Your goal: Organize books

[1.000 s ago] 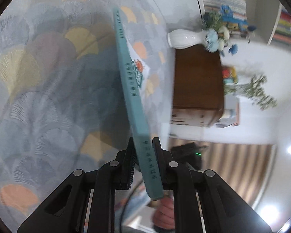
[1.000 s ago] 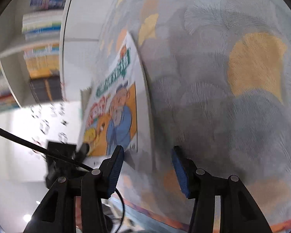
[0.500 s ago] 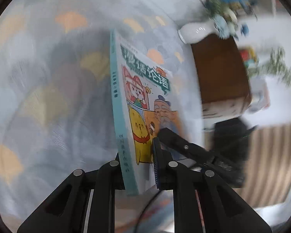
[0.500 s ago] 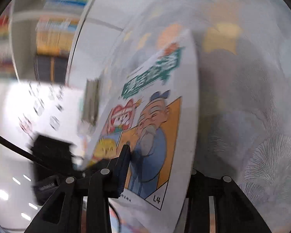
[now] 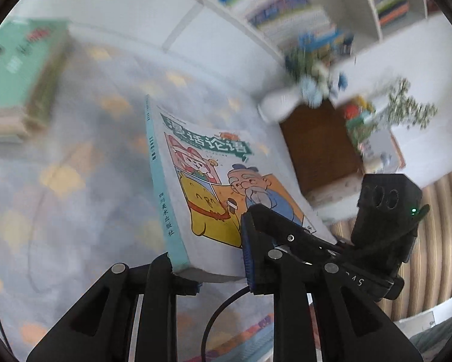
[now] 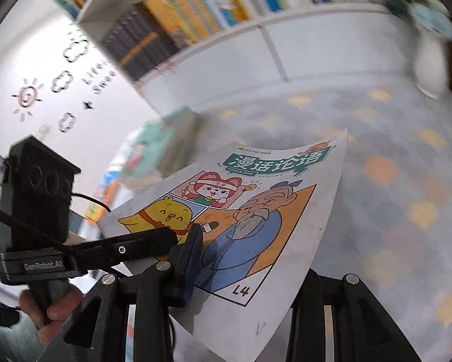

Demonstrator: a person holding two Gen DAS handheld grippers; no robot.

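A cartoon-cover book [image 5: 213, 181] with a teal spine is held above the patterned blue cloth. My left gripper [image 5: 207, 259] is shut on its near edge, one finger at the spine. My right gripper [image 6: 244, 259] is shut on the same book [image 6: 256, 211], its left pad on the cover, the right finger under the page edge. The right gripper's body [image 5: 386, 223] shows beside the book in the left wrist view; the left gripper's body [image 6: 41, 211] shows in the right wrist view. A stack of green-covered books [image 5: 17, 78] lies at the left, also blurred in the right wrist view [image 6: 162, 147].
A white bookshelf [image 6: 195, 15] full of books runs along the back wall. A white vase of blue flowers [image 5: 289, 102] stands on a brown cabinet [image 5: 319, 147] to the right. The cloth [image 6: 407, 196] spreads under and right of the book.
The book turned from edge-on to cover-up and lifted. My right gripper closed onto it beside the left. Both views swung up toward the shelf and the green stack.
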